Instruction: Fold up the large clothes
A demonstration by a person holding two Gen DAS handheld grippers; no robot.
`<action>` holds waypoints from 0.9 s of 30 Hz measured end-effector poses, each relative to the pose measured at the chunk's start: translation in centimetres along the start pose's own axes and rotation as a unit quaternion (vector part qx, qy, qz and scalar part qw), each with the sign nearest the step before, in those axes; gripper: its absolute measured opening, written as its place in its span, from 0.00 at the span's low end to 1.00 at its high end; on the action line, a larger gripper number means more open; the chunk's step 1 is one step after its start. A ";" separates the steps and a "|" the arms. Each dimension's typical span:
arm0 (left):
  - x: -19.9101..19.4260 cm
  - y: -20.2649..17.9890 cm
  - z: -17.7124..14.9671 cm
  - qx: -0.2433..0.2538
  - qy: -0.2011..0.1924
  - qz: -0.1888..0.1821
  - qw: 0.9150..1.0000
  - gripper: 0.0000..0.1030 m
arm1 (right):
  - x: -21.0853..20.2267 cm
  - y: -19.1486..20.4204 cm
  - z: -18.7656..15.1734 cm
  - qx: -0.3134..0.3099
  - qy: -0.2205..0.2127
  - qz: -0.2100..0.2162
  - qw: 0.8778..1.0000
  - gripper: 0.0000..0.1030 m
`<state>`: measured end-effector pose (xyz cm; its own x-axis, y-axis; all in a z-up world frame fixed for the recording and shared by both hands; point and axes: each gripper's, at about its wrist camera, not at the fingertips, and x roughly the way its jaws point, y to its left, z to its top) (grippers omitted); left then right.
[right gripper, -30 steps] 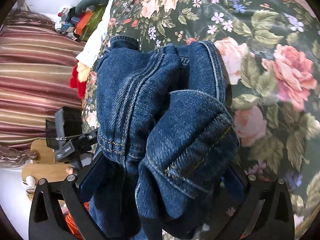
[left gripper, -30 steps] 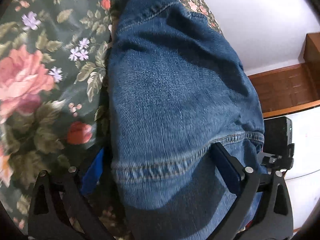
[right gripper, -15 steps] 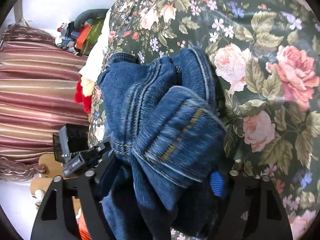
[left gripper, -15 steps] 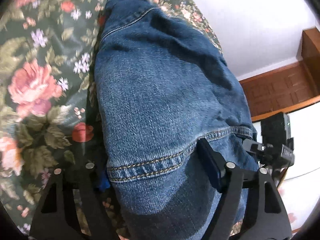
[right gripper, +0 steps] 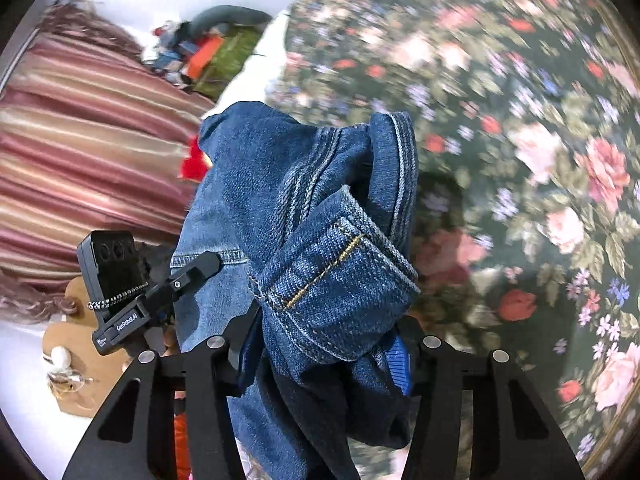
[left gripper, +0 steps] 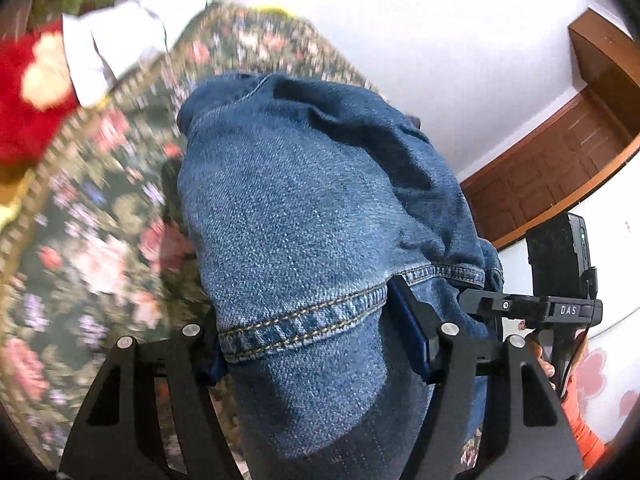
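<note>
Lifted jeans [left gripper: 304, 216], both grippers clamped

a bed under a dark green floral bedspread [left gripper: 100, 248] carried everything. the blue jeans [left gripper: 304, 216] draped up off it toward six o'clock. at its ten o'clock edge lay a white cloth [left gripper: 116, 40] beside a red plush toy [left gripper: 28, 92].

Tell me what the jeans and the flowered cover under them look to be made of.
Jeans: blue denim, probably cotton; a diagonal twill weave, faded patches and tan double stitching at the hem show. Flowered cover: a matte printed fabric with roses on dark green; blur hides its weave, so the fibre is unclear.
</note>
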<state>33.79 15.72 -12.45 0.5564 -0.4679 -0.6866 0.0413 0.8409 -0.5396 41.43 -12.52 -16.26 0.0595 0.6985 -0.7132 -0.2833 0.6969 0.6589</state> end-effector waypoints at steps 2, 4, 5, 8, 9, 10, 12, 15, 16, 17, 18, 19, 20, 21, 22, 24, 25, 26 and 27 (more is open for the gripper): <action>-2.3 0.0 0.2 0.010 -0.016 0.008 1.000 0.66 | -0.4 2.0 -0.3 -0.015 -0.011 0.012 1.000 0.49; -4.0 0.6 0.1 0.011 -0.027 0.016 0.999 0.66 | -0.2 3.7 -0.4 -0.026 -0.016 0.022 0.999 0.49; -4.3 0.9 0.1 0.009 -0.029 0.023 0.999 0.66 | 0.1 4.4 -0.5 -0.029 -0.018 0.027 0.999 0.49; -4.7 1.7 -0.7 0.003 -0.031 0.045 0.998 0.66 | 1.8 5.3 -1.1 -0.031 -0.010 0.035 0.999 0.49; -4.4 2.4 -1.1 -0.003 -0.027 0.052 0.998 0.66 | 2.5 5.3 -1.1 -0.029 -0.006 0.036 0.999 0.49; -4.3 3.2 -1.4 -0.010 -0.022 0.054 0.998 0.66 | 3.5 5.3 -1.2 -0.026 0.002 0.036 0.999 0.49; -3.0 5.1 -2.3 -0.027 -0.006 0.058 0.998 0.66 | 5.2 4.5 -1.5 -0.017 0.016 0.033 0.999 0.49; -0.3 7.6 -4.1 -0.049 0.015 0.066 0.997 0.66 | 8.8 2.6 -1.7 -0.005 0.044 0.014 0.999 0.49; 0.9 8.6 -5.0 -0.057 0.024 0.071 0.996 0.66 | 9.7 2.0 -1.9 -0.002 0.048 0.004 0.999 0.49; 2.1 9.5 -5.8 -0.067 0.036 0.078 0.994 0.65 | 10.6 1.2 -2.1 0.004 0.053 -0.007 0.999 0.49; 3.2 10.2 -6.6 -0.072 0.045 0.086 0.993 0.66 | 11.8 0.1 -2.4 0.011 0.062 -0.024 0.998 0.49; 3.5 10.7 -7.1 -0.068 0.042 0.090 0.993 0.67 | 12.6 -0.5 -2.5 0.012 0.066 -0.042 0.997 0.49; 3.3 10.5 -7.6 -0.055 0.025 0.092 0.994 0.69 | 13.0 -0.9 -2.6 0.009 0.064 -0.057 0.996 0.49; 2.9 10.2 -7.7 -0.046 0.017 0.093 0.995 0.69 | 13.2 -1.2 -2.7 0.000 0.063 -0.057 0.996 0.49; 2.6 9.9 -7.8 -0.041 0.014 0.097 0.994 0.69 | 13.0 -1.2 -2.6 -0.007 0.065 -0.053 0.996 0.49; 2.0 9.2 -8.1 -0.026 0.014 0.116 0.993 0.69 | 12.5 -0.6 -2.3 -0.029 0.067 -0.069 0.995 0.49; 1.8 8.8 -7.9 -0.011 0.010 0.134 0.991 0.69 | 12.0 -0.1 -2.5 -0.047 0.063 -0.081 0.994 0.49; 1.5 8.2 -7.9 0.003 0.006 0.152 0.988 0.69 | 11.3 0.7 -2.6 -0.069 0.058 -0.095 0.991 0.49; 1.3 7.7 -8.1 0.017 -0.002 0.175 0.984 0.69 | 10.4 1.6 -3.0 -0.095 0.045 -0.116 0.988 0.49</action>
<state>28.14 19.36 -21.43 0.5441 -0.1477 -0.8259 -0.1249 0.9592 -0.2538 38.71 -4.62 -23.30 0.0602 0.5001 -0.8639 -0.4473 0.7872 0.4245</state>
